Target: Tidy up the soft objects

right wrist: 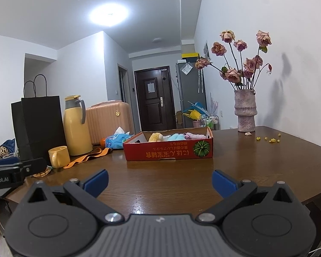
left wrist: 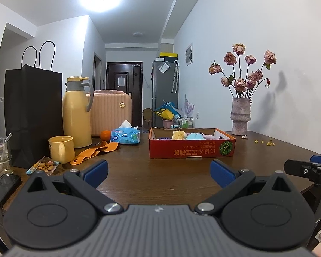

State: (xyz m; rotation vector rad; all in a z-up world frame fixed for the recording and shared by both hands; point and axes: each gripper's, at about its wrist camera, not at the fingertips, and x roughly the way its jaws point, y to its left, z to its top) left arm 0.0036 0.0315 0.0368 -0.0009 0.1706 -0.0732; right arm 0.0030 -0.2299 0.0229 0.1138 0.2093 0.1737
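Note:
A shallow red cardboard box stands on the brown table, also in the right wrist view. Inside lie soft items: a yellow one, a light blue one and a pink one; the right wrist view shows the yellow, blue and pink ones. My left gripper is open and empty, low over the table, short of the box. My right gripper is open and empty, likewise short of the box.
Left of the box: a tissue pack, an orange, an orange strap, a yellow mug, a yellow thermos, a black paper bag, a snack packet, a glass, a phone. A vase of dried roses stands back right.

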